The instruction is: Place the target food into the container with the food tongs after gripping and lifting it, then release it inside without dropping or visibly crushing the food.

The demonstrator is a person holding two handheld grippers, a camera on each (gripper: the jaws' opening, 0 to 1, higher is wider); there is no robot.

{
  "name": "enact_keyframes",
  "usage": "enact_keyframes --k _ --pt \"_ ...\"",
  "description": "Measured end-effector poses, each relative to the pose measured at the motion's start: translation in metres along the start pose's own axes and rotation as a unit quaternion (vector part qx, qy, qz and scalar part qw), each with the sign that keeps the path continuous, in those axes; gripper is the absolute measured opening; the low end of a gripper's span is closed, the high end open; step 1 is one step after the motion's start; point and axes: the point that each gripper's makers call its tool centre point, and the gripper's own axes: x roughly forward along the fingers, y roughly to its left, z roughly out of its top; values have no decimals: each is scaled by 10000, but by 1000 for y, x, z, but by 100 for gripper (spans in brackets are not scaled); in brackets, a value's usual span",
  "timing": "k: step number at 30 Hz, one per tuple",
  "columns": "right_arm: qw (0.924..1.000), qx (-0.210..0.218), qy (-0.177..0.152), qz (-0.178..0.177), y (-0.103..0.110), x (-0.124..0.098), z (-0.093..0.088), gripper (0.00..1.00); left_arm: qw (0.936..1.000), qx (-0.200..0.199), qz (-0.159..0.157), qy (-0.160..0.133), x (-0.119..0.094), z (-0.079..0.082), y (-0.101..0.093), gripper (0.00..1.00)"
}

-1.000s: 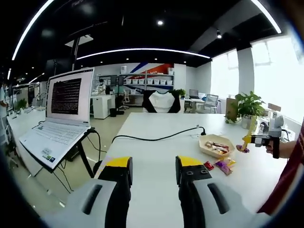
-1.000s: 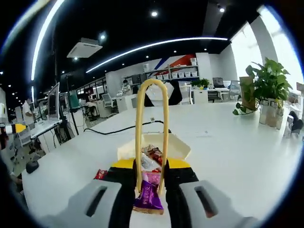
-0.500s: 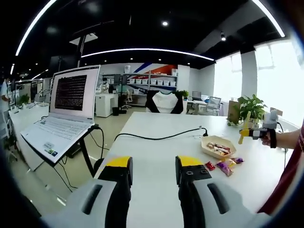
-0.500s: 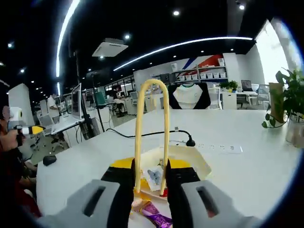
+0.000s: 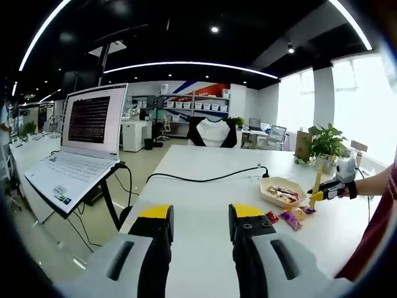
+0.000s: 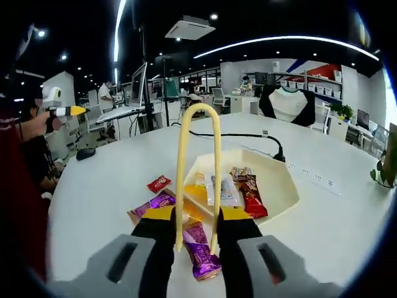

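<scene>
Left gripper [image 5: 200, 233]: I hold it idle above the near edge of the white table [image 5: 205, 186], jaws apart with nothing between them. A laptop [image 5: 77, 149] on its stand sits off to its left, and a black cable [image 5: 205, 180] runs across the table ahead.

Right gripper [image 6: 197, 234]: closed on the yellow tongs [image 6: 198, 167], whose loop rises straight ahead of the jaws. From the left gripper view I see it far right, by the tray.

What changed: half a second ago my right view looked level over the tray toward the room; now it tips down and the tray [image 6: 282, 192] lies ahead and to the right, with the loose snacks right under the jaws. I read this as coming back for another piece.

Target food: a purple packet [image 6: 201, 251] lies on the table just ahead of the jaws, between the tong arms; a second purple packet [image 6: 152, 205] and a small red packet [image 6: 159, 183] lie to its left. Nothing is lifted yet.

Tong tips: hidden behind the jaws, so I cannot tell whether they touch the packet.

Tray contents: several wrapped snacks already inside.
</scene>
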Motion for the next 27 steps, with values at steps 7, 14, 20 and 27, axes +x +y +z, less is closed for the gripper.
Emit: enact_keyframes --k 7,14,20,27 --pt "9998 -43 151 -100 2 2 -10 19 10000 31 7 25 0 -1 0 38" --pt "9991 121 267 -291 1 -5 -4 14 9998 101 -179 50 5 -2 -9 37" --pt "9982 449 -177 -354 -1 -19 23 13 9948 208 -968 255 10 -8 -41 37" --pt "9930 571 -840 -598 -21 -30 73 13 9806 582 -1797 521 12 -15 -77 38"
